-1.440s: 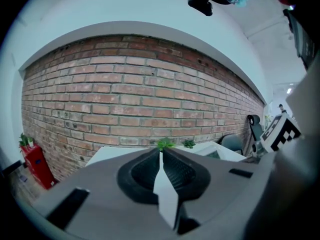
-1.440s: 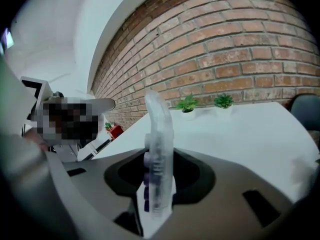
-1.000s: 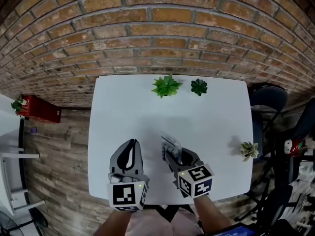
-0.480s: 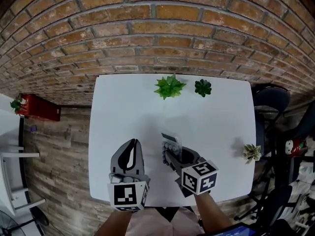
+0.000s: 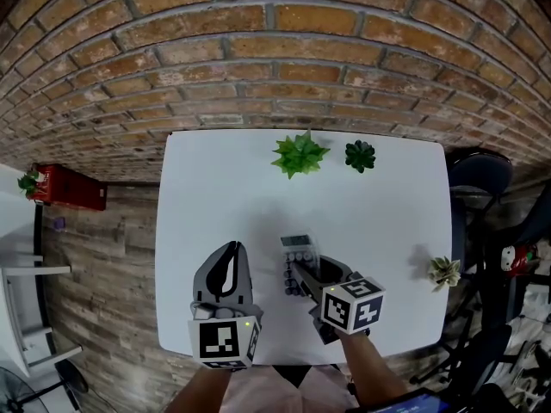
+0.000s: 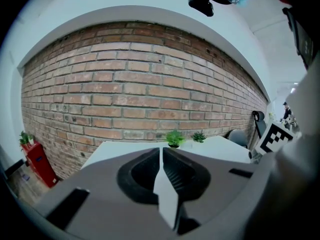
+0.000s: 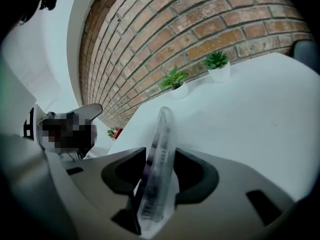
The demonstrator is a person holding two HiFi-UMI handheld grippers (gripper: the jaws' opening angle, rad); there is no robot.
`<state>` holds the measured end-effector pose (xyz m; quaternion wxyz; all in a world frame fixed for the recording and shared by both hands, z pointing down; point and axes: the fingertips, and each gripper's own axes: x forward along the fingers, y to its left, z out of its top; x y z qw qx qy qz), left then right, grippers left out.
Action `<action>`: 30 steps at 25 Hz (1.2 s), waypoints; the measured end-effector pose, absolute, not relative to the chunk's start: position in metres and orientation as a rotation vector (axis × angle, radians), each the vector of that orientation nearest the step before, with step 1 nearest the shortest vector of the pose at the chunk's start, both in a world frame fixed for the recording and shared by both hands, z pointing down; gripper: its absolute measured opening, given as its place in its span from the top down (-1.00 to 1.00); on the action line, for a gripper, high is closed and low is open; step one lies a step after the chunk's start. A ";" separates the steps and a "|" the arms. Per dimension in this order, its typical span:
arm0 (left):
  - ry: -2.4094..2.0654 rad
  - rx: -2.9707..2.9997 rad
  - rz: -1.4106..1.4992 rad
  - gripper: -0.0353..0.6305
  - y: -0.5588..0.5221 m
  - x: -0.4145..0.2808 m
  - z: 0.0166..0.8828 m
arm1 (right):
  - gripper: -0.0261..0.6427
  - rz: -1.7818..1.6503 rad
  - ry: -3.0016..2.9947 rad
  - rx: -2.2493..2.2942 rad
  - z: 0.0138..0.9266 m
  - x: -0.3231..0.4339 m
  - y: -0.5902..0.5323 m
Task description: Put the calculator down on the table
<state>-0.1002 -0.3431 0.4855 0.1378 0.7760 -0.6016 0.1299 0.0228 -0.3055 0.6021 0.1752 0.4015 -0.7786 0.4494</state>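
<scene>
The calculator point(image 5: 299, 252) is a slim clear-edged one with dark buttons, low over the white table point(image 5: 215, 196) near its front middle. My right gripper point(image 5: 300, 272) holds its near end. In the right gripper view the calculator point(image 7: 161, 134) stands edge-on between the jaws of that gripper point(image 7: 160, 153); the jaws have just been opening, and both still look to touch it. My left gripper point(image 5: 229, 249) hovers just to the left, jaws closed together and holding nothing, as the left gripper view also shows for that gripper point(image 6: 161, 151).
Two small potted plants point(image 5: 299, 153) point(image 5: 360, 155) stand at the table's far edge by the brick wall. A third plant point(image 5: 445, 271) sits at the right edge. A dark chair point(image 5: 478, 175) is beyond the right side, a red box point(image 5: 69, 189) on the floor at left.
My right gripper has rolled and sunk toward the table, its marker cube shifting right. The calculator now shows more of its button face. My left gripper has hardly moved.
</scene>
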 end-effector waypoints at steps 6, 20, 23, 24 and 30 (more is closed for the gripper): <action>-1.733 2.246 0.383 0.82 -0.347 -0.099 0.489 | 0.31 1.248 -2.181 1.147 0.610 0.027 -0.305; -1.722 2.277 0.387 0.82 -0.345 -0.091 0.483 | -0.27 1.160 -2.121 1.037 0.620 0.025 -0.292; -1.731 2.282 0.377 0.82 -0.342 -0.091 0.478 | -0.46 1.117 -2.098 1.023 0.621 0.026 -0.289; -1.735 2.284 0.374 0.82 -0.341 -0.092 0.476 | -0.48 1.101 -2.091 1.018 0.621 0.027 -0.287; -1.764 2.309 0.326 0.82 -0.333 -0.091 0.461 | -0.50 1.038 -2.123 1.048 0.599 0.036 -0.288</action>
